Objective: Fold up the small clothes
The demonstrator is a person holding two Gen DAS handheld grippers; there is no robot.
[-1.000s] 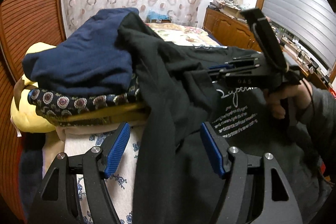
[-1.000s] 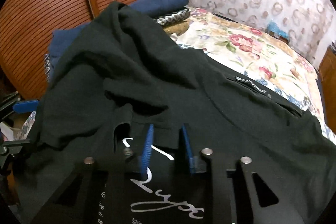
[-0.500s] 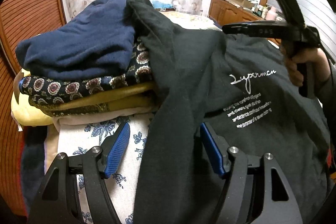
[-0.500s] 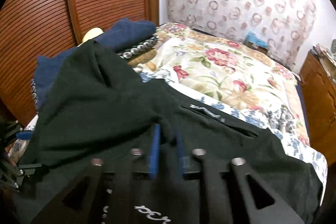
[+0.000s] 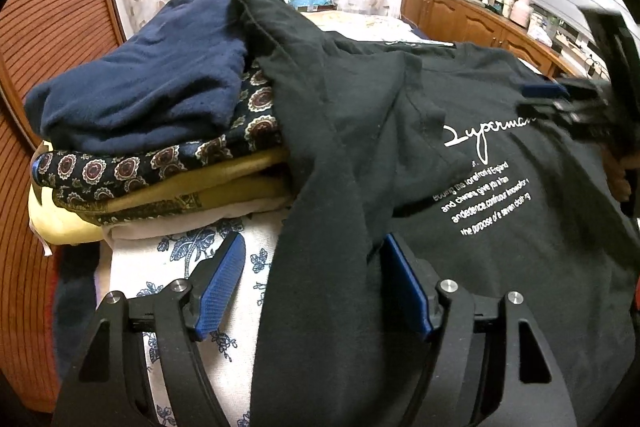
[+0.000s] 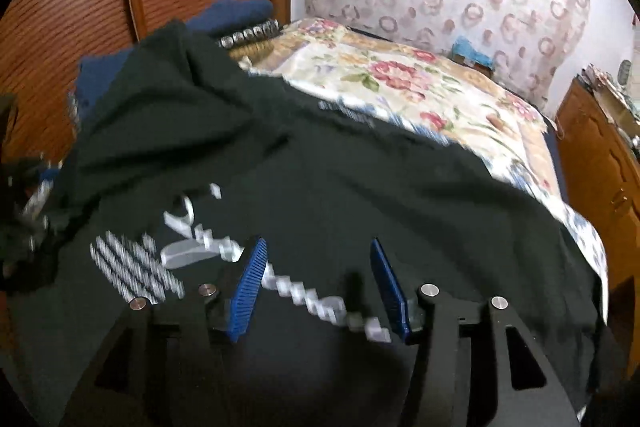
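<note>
— Two grippers, both over one black T-shirt. Starting at the left: why does the left gripper sit there?
— Its fingers stand wide apart and are opening a little more. A fold of the shirt's side runs between them, but the pads don't press on it. Left of those fingers is a stack of folded clothes, and the shirt's far end is draped up onto it. That looks to me like a place to lift the edge clear.
— And the right gripper?
— Its fingers are opening, with the white print lying flat between them and nothing clamped. I judge it has let go.
— How does the shirt look?
— Front up, rumpled left of the fingers, smoother to their right, spread on the floral bedspread. Not yet folded.
</note>
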